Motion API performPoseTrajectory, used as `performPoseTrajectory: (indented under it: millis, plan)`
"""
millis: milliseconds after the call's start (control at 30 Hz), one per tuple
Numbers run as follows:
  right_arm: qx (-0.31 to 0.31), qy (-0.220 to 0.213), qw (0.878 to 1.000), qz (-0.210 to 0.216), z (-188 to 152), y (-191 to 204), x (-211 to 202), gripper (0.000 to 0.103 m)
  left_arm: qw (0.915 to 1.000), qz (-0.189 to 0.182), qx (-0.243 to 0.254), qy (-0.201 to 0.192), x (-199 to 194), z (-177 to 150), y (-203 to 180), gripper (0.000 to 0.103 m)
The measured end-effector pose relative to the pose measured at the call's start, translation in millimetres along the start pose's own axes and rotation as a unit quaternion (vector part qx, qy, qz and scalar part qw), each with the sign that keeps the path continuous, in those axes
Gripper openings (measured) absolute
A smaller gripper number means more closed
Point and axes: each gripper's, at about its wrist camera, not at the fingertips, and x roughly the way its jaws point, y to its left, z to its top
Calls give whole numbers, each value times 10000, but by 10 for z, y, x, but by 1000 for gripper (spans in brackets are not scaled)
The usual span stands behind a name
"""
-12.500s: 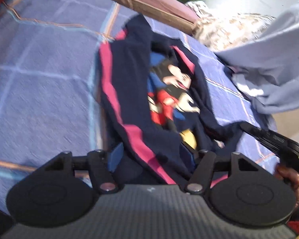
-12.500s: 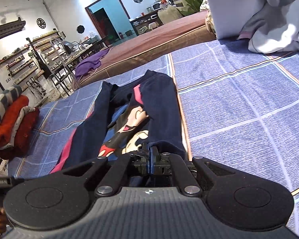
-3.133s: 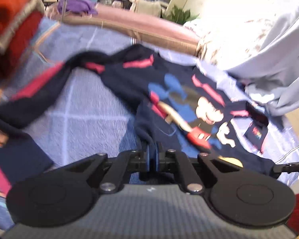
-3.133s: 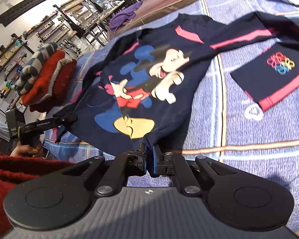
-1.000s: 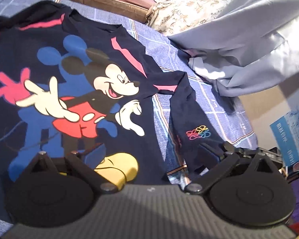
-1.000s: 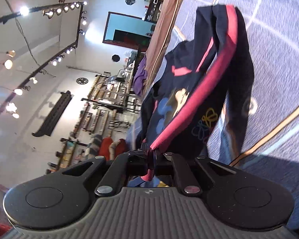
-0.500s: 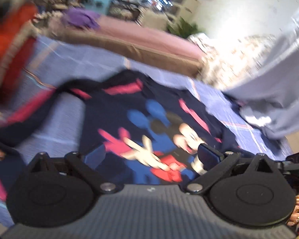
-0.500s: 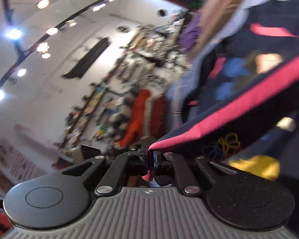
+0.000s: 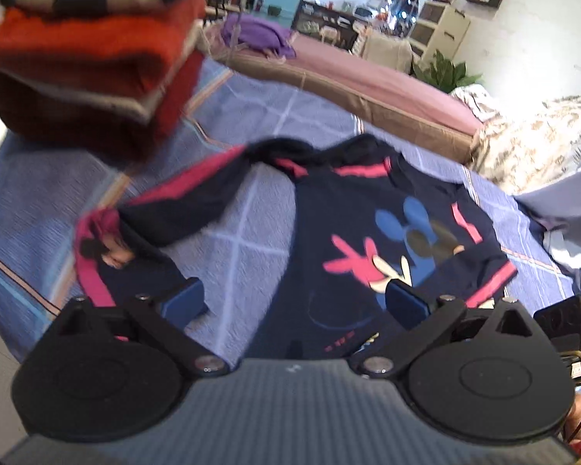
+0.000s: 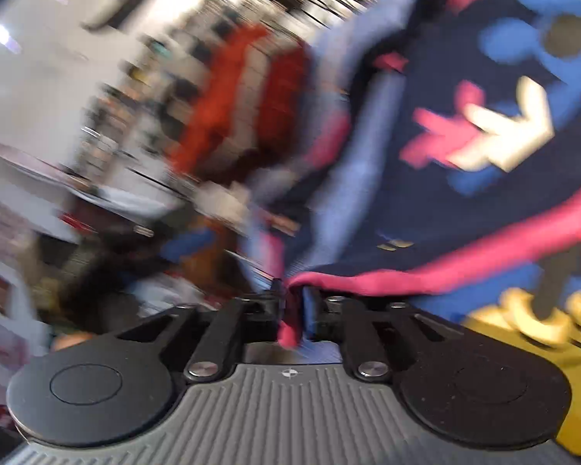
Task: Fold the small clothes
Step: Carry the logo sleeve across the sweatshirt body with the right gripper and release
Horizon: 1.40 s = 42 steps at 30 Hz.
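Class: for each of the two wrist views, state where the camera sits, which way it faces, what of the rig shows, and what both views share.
Left wrist: behind the open left gripper, looking across the bed at the navy sweater.
Right wrist: behind the right gripper, shut on the sweater's pink-edged sleeve; heavily blurred.
Shared: the sweater and the red folded stack.

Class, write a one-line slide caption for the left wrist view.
Open left gripper hovers over a navy cartoon sweatshirt spread on a blue checked bedspread, beside stacked folded clothes.

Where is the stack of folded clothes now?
In the left wrist view, the stack sits upper left on the blue bedspread, beyond the sweatshirt's outstretched sleeve.
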Motion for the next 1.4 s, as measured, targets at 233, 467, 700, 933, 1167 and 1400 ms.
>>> performPoseTrajectory:
  millis: [233, 467, 700, 933, 1167, 1400]
  plan:
    - [-107, -405, 9980, -477, -179, -180, -783, 91, 9988, -223, 298, 319, 340, -138, -128, 102]
    - [88, -1185, 9843, -1309, -225, -424, -1418, 88, 9946, -286, 700, 708, 510, -290, -207, 92]
    - [252, -1311, 9837, -1208, -334, -469, -1400, 89, 9895, -532, 764, 1106, 632, -462, -194, 62]
    - [297, -1234, 9862, -1065, -205, -352, -1139, 89, 9873, -400, 1170, 997, 706, -576, -255, 50]
    - [299, -1317, 9815, -1356, -162, -375, -1213, 91, 9844, -521, 1352, 994, 637, -527, -341, 9]
    - [240, -1512, 9727, -1743, -25, -417, -1385, 91, 9877, -81, 1519, 369, 261, -162, -227, 8]
